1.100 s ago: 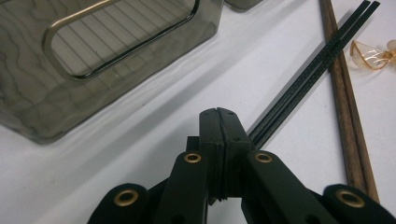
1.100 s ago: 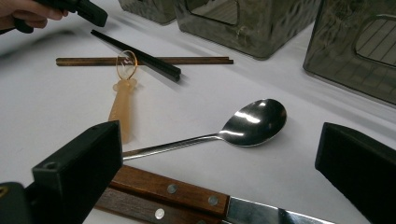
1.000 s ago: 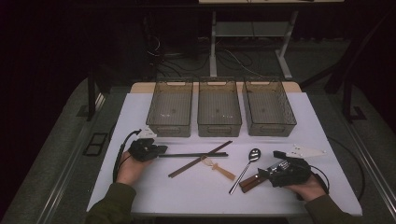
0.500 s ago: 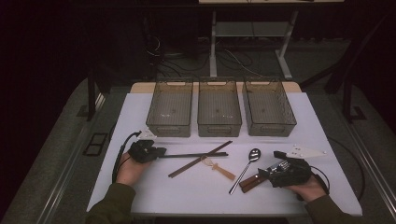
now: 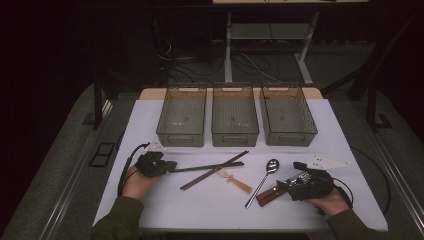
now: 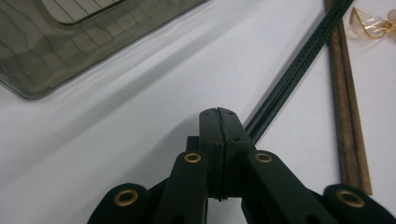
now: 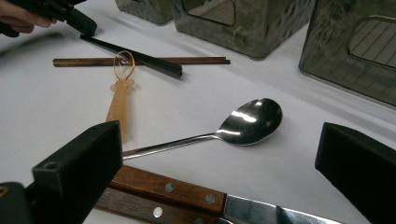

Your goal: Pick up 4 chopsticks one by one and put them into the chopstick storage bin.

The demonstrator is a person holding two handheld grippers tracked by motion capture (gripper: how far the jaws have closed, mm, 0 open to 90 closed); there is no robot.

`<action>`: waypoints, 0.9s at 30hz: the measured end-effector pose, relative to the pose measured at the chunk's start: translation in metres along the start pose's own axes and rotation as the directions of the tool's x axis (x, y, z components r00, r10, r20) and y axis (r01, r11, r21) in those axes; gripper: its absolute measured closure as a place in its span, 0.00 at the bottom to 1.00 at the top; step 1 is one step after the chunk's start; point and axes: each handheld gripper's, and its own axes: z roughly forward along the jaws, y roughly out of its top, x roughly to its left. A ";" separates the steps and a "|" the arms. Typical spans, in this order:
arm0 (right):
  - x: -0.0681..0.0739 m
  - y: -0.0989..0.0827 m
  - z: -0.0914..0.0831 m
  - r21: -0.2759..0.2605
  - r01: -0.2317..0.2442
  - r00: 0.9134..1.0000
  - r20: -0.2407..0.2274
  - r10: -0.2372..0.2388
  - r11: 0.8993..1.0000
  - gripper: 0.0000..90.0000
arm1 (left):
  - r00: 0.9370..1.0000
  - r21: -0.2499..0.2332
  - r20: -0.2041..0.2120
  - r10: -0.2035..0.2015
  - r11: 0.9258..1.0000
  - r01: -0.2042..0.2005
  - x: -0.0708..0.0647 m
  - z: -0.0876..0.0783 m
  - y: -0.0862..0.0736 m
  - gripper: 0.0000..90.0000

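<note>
Left tongs (image 5: 172,167) are clamped fully shut, tips right at the near-left end of the black stick (image 5: 210,166). Can't tell if they actually pinch it or just sit on it. Right tongs (image 5: 292,180) are wide open w/ nothing gripped, parked over the knife (image 5: 272,194) at the near right.

Progress-wise it looks like barely started imo: all 3 bins (image 5: 235,137) along the far side are empty. The black stick, brown stick (image 5: 200,179), amber spoon (image 5: 237,181), metal spoon (image 5: 262,180) and knife are all on the table. So pretty much the whole sort is left, prob the black stick goes first.

Views: high view gives the layout but the jaws are tiny blobs there. Left gripper view shows the pads (image 6: 218,112) pressed together, no gap, w/ the stick (image 6: 299,60) running off from beside them. Right gripper view shows the knife's wood handle (image 7: 168,186) w/ rivets lying low between the spread jaws, not touched by either.
</note>
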 end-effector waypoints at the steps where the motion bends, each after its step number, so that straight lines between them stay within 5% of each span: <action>1: 0.000 0.000 0.000 0.000 0.000 1.000 0.000 0.000 1.000 0.01 | 1.000 0.000 0.003 0.001 1.000 -0.001 0.000 0.000 0.000 0.99; 27: 0.001 0.000 0.001 0.000 0.006 1.000 -0.002 -0.006 1.000 0.01 | 0.999 0.045 0.040 -0.004 0.999 0.002 -0.014 -0.007 -0.006 0.99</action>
